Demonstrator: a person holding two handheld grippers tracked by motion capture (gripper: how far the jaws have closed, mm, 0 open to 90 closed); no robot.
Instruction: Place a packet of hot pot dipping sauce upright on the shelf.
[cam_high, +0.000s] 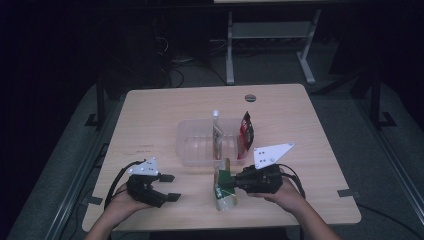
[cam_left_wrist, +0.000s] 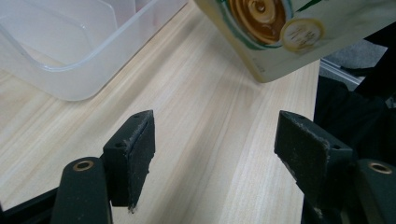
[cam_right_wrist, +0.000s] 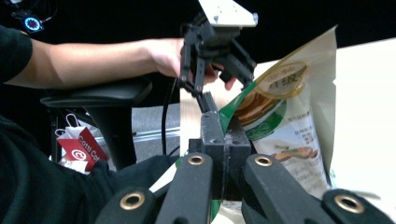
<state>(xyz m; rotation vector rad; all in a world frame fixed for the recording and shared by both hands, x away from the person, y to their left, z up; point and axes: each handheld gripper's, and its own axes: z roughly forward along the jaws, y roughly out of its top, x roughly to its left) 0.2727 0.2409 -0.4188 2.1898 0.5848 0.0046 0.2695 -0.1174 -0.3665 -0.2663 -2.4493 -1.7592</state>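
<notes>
My right gripper (cam_high: 233, 183) is shut on the edge of a green and cream snack pouch (cam_high: 224, 190), holding it upright just above the table's front edge. In the right gripper view the pouch (cam_right_wrist: 289, 126) is pinched between the closed jaws of that gripper (cam_right_wrist: 225, 140). My left gripper (cam_high: 170, 187) stands open near the front left, apart from the pouch, nothing between its fingers. From the left gripper view, the same gripper (cam_left_wrist: 215, 149) has bare tabletop between its jaws, and the pouch's bottom (cam_left_wrist: 280, 32) hangs ahead at the top.
A clear plastic bin (cam_high: 186, 147) sits mid-table with a tall narrow packet (cam_high: 217, 135) standing inside. A red and black pouch (cam_high: 246, 134) leans at its right end. The bin's corner (cam_left_wrist: 70, 60) lies close ahead of the left gripper.
</notes>
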